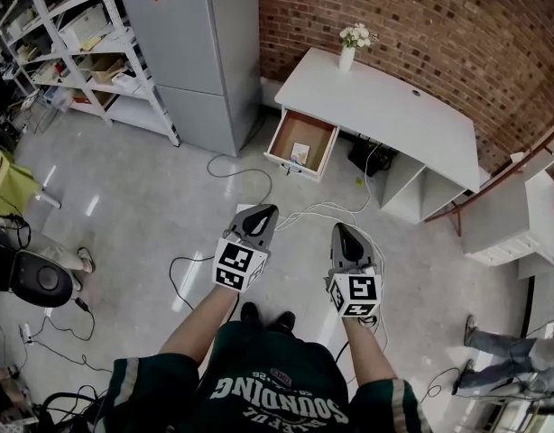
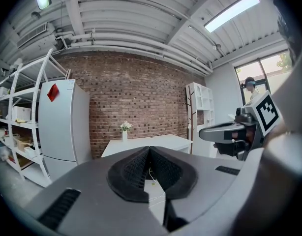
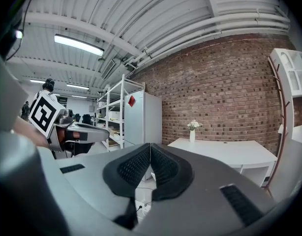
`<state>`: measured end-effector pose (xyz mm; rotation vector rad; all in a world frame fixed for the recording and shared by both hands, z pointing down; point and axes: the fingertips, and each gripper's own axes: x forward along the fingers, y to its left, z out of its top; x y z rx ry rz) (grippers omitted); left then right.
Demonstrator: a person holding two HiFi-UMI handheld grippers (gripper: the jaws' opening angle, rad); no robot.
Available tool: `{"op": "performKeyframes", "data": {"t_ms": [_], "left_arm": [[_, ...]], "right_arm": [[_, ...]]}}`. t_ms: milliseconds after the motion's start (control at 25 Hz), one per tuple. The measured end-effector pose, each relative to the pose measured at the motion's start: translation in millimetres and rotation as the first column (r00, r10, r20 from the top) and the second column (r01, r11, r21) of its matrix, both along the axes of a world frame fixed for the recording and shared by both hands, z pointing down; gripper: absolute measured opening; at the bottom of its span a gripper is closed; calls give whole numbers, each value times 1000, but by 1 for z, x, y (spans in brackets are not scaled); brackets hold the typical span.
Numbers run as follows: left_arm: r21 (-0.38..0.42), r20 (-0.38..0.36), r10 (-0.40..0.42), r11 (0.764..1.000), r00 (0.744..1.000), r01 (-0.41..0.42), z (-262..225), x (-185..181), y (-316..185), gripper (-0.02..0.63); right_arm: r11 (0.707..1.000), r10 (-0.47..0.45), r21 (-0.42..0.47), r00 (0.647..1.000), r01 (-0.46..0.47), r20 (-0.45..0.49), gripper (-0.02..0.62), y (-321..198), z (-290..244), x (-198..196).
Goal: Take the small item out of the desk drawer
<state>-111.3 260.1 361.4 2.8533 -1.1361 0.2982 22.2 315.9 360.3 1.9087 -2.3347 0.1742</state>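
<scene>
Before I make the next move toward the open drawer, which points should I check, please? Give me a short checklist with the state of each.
1. Drawer pulled out of the desk: ok.
2. Small item visible in the drawer: ok, it lies toward the front.
3. Both claws empty: ok, nothing sits between the jaws of the left claw or the right claw.
4. Claws open for a grasp: not ok, both are shut.
5. Drawer within reach: not ok, the person stands well back from the desk.
6. Floor path: not ok, cables lie between the feet and the desk.
</scene>
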Motion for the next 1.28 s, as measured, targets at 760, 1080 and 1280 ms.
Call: {"op": "performKeyframes", "data": {"t_ms": [760, 1080, 1280], "left_arm": [[1, 14, -66, 998, 998, 66, -3, 3, -1, 15], [7, 9, -67, 998, 998, 67, -3, 6, -9, 15], [9, 2, -63, 998, 998, 63, -3, 11, -18, 15]], "right_arm": [[996, -83, -12, 996, 84, 30, 25, -8, 3, -3], [997, -78, -13, 996, 78, 33, 25, -13, 6, 0], [997, -76, -13, 997, 77, 30, 25, -20, 9, 2]]}}
